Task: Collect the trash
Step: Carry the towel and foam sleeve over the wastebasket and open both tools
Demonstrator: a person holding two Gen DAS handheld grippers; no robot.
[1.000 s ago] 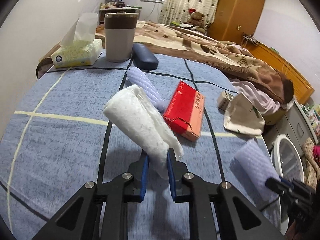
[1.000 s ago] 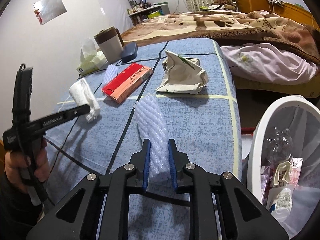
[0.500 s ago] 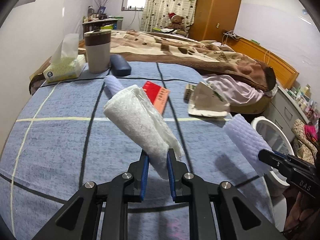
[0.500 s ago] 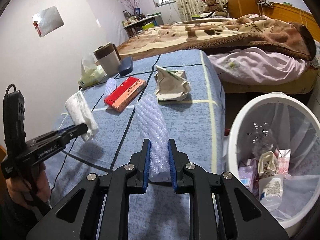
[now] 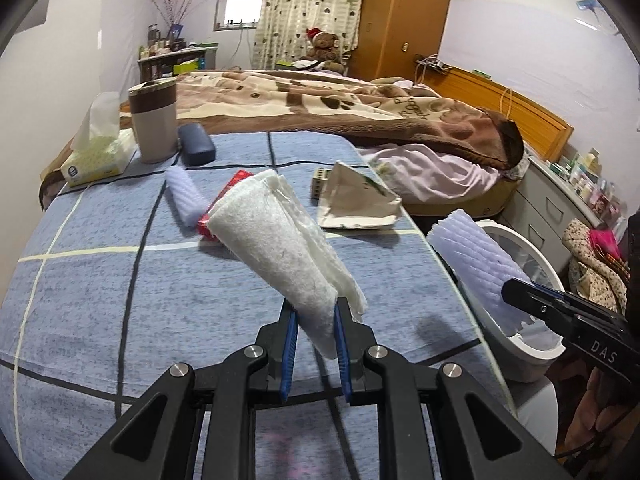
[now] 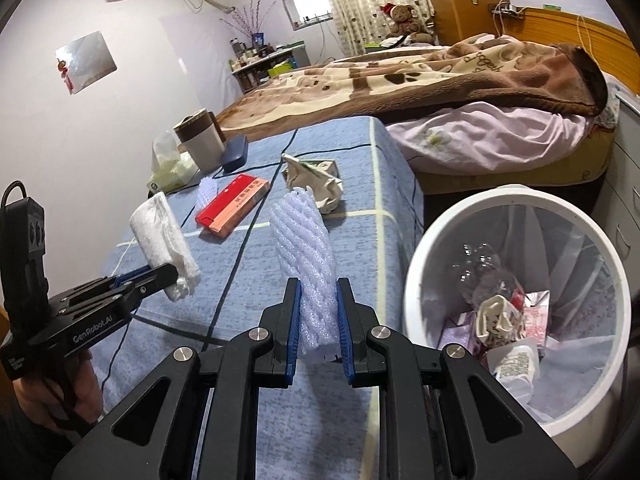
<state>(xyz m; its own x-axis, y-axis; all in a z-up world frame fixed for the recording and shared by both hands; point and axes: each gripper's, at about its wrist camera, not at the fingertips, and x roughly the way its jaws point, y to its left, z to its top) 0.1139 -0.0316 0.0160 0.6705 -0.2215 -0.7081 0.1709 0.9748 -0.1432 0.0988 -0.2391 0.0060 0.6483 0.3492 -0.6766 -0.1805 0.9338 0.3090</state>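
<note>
My left gripper (image 5: 315, 320) is shut on a rolled white paper towel (image 5: 280, 248), held above the blue checked table cover (image 5: 100, 280). It also shows in the right wrist view (image 6: 164, 236). My right gripper (image 6: 318, 308) is shut on a pale purple foam net sleeve (image 6: 304, 248), held near the table's right edge beside a white trash bin (image 6: 516, 204) with several pieces of trash in it. The sleeve and bin rim (image 5: 532, 264) show in the left wrist view (image 5: 476, 264). On the table lie a second foam sleeve (image 5: 186, 196), a red box (image 6: 232, 204) and a crumpled paper bag (image 5: 356, 204).
At the table's far end stand a tissue box (image 5: 96, 156), a brown-and-grey cup (image 5: 154, 120) and a dark blue case (image 5: 196, 150). A bed with a brown blanket (image 5: 340, 112) lies beyond. Drawers (image 5: 560, 208) stand right of the bin.
Both grippers have pulled back and swung right, toward the bin, each still holding its item. The bin now fills more of the right wrist view.
</note>
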